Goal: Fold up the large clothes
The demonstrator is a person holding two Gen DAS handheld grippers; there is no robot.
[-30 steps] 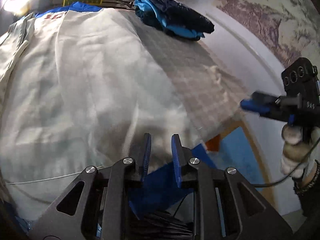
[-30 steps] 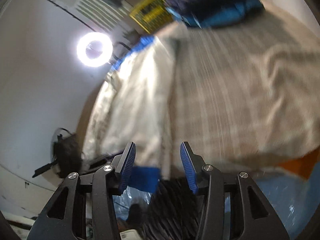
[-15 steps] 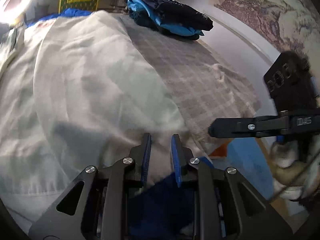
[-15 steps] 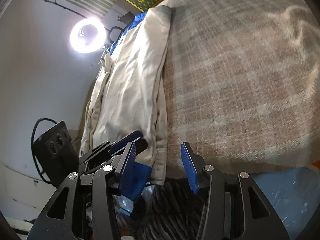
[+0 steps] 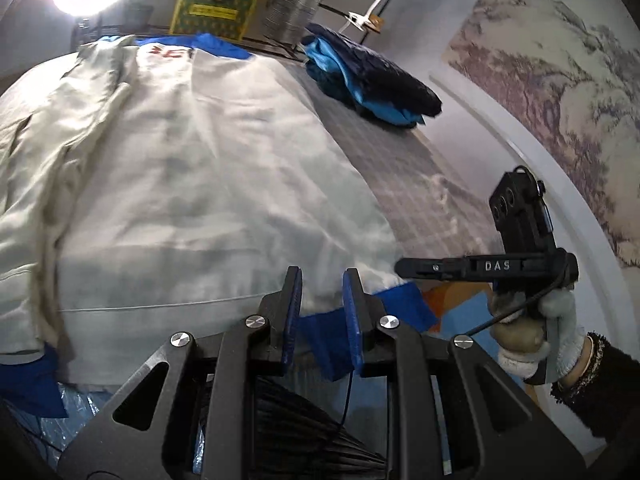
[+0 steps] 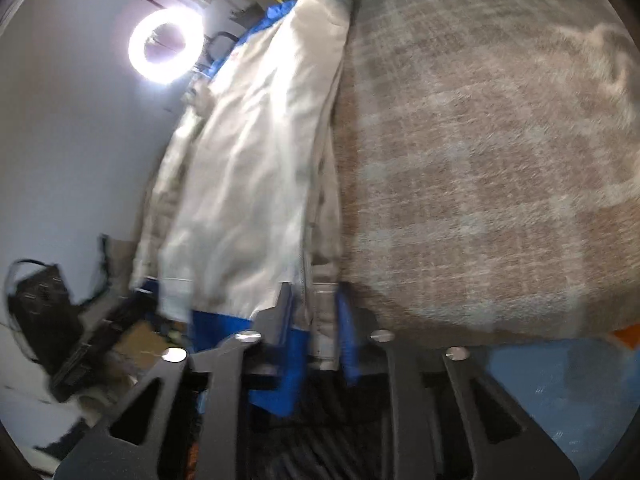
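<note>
Fabric now sits between the pads of your right gripper (image 6: 312, 330) — a second ago those jaws stood well apart above the hem, and they are closing on it at this moment. What they catch is the near edge of the white garment (image 5: 200, 184), right where the pale cloth meets its blue hem band (image 5: 360, 312). The picture from that wrist is smeared by motion, so whether the pads are already pressing or only flanking the cloth is hard to say; it looks like contact, probably.

Your left gripper (image 5: 320, 300) has its jaws narrowly parted, unchanged from a moment ago, and the blue band runs across the gap between them. You appear to have the hem there, though the pads' inner faces are turned away from the lens and I cannot confirm the bite. That hand has slid along the hem, so the two grippers now stand on the same bottom edge, the right one near the garment's right-hand corner.

That reads as both hands set for lifting the hem toward the collar. The garment lies spread on the checked cover (image 6: 480, 160), with a dark blue folded pile (image 5: 372, 84) at the far end. Its left sleeve bunches at the frame edge, partly cut off.
</note>
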